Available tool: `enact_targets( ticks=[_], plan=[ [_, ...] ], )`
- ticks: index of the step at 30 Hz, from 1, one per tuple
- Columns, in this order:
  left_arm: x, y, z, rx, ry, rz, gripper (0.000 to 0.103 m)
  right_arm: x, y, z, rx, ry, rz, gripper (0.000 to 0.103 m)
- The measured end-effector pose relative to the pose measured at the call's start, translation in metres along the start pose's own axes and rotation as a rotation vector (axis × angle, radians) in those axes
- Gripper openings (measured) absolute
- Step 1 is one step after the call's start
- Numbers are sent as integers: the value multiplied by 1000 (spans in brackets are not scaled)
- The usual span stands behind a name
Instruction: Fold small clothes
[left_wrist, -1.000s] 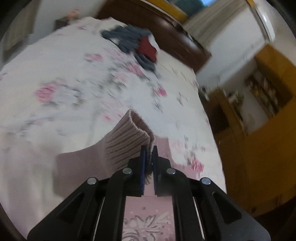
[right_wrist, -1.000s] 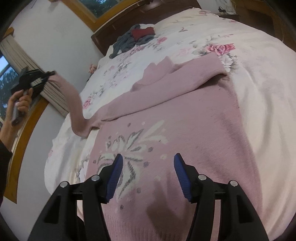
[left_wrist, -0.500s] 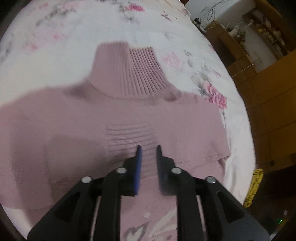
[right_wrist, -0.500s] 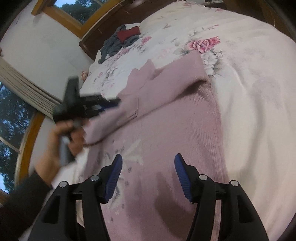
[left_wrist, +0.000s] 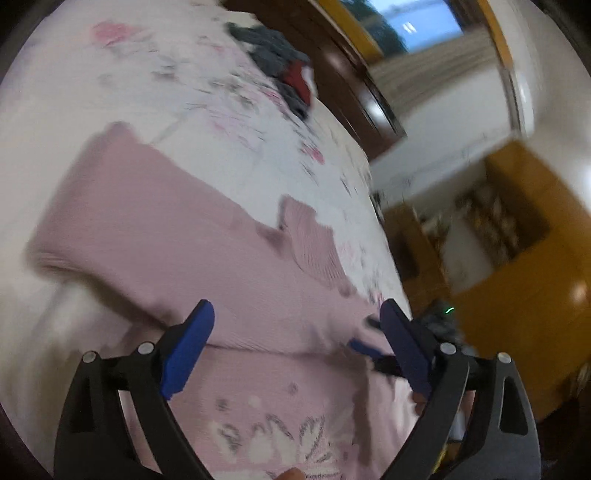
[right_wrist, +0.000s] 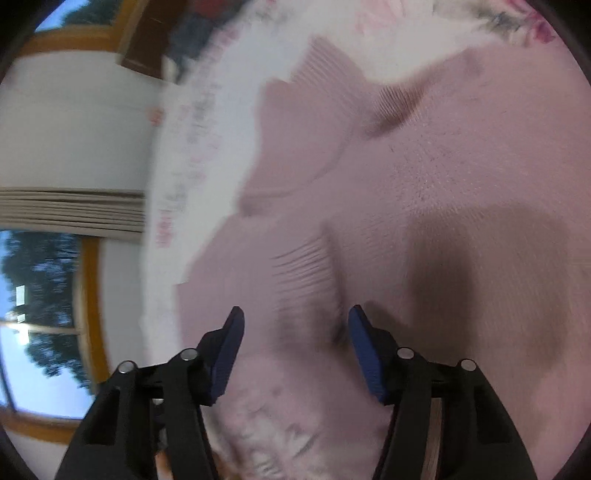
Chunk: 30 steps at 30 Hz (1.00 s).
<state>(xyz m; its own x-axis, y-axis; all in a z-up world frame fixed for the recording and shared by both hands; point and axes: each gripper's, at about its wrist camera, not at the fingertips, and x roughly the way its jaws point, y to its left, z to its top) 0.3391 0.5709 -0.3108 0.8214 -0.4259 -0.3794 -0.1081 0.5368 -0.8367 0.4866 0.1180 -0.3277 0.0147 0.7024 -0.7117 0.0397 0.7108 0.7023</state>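
A pink knit sweater (left_wrist: 229, 258) with a white flower pattern lies flat on the floral bedspread (left_wrist: 110, 92). One sleeve is folded across its chest, and the ribbed collar (left_wrist: 310, 236) points toward the headboard. My left gripper (left_wrist: 295, 323) hovers open just above the folded sleeve and holds nothing. My right gripper (right_wrist: 295, 319) is open too, low over the sweater (right_wrist: 461, 184), with the sleeve's ribbed cuff (right_wrist: 306, 266) just ahead of its fingers. A blue fingertip (left_wrist: 364, 349) of the right gripper shows behind the left gripper's right finger.
A pile of grey and red clothes (left_wrist: 284, 74) lies near the dark wooden headboard (left_wrist: 354, 92). Yellow wooden cabinets (left_wrist: 517, 240) stand past the bed's right edge. In the right wrist view a window (right_wrist: 37, 314) and a curtain (right_wrist: 70, 210) are beyond the bed's left side.
My left gripper carried the sleeve across the sweater, let go of the cuff, opened wide and drew back. My right gripper dropped close to the sweater, over the laid-down cuff.
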Motion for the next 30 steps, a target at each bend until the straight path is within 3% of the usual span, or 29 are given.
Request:
enact_targets(
  ticks=[5,7,8,9,14,18,21,26,30],
  plan=[
    [-27,19,22,-64,-92,-20,90,28,7,6,30,74,-40,57],
    [-43,29,29,-102,-150,-39,90,32,9,6,37,89,-48,40],
    [-51,32,31,-116,-169,-40,90,33,11,7,34,102,-48,18],
    [-57,40,31,-149,-195,-40,90,34,15,6,27,107,-60,6],
    [-73,65,30,-283,-240,-96,89,-8,60,12,-82,29,-60,6],
    [-72,67,29,-294,-239,-96,89,-74,107,15,-213,-69,-67,6],
    [-66,62,28,-285,-222,-96,89,-108,117,16,-263,-113,-85,6],
    [-54,53,29,-255,-194,-92,89,-140,84,24,-247,-155,-138,6],
    [-41,50,28,-236,-164,-87,89,-148,32,32,-174,-159,-168,6]
  ],
)
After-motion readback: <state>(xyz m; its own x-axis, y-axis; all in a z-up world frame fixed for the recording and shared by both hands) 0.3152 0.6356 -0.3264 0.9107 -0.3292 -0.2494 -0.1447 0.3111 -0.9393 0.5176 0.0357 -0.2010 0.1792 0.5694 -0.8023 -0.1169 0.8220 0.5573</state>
